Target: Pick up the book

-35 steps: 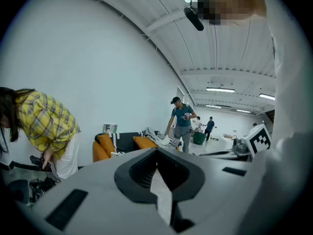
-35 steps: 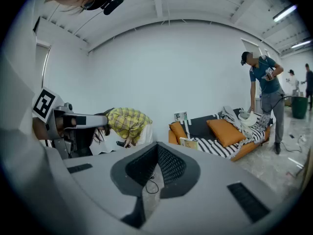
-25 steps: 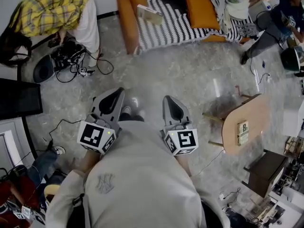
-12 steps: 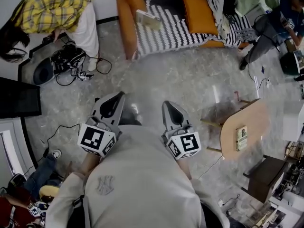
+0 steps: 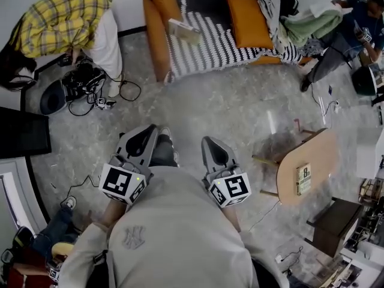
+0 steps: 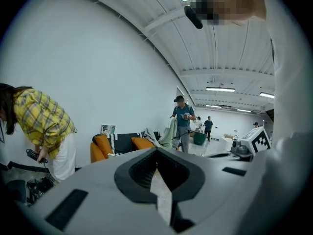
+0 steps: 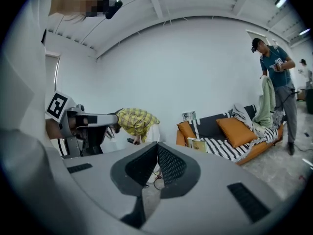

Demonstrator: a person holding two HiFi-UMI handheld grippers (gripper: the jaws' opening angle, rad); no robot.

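Left gripper [image 5: 148, 129] and right gripper [image 5: 209, 140] both closed, empty, aimed at the book [image 5: 183, 30] on the sofa [image 5: 155, 29]; judging approach phase.

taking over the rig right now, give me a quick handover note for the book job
Left tool: shut, empty, held out in front of the body.
Right tool: shut, empty, alongside the left one.
Things: one book lies on the sofa ahead, near its orange arm. A second book lies flat on the oval table to the right. I cannot tell which one is meant.
Done: nothing yet, neither book is touched.
Left: walk up to the book, open a tool, close it on the book, lift.
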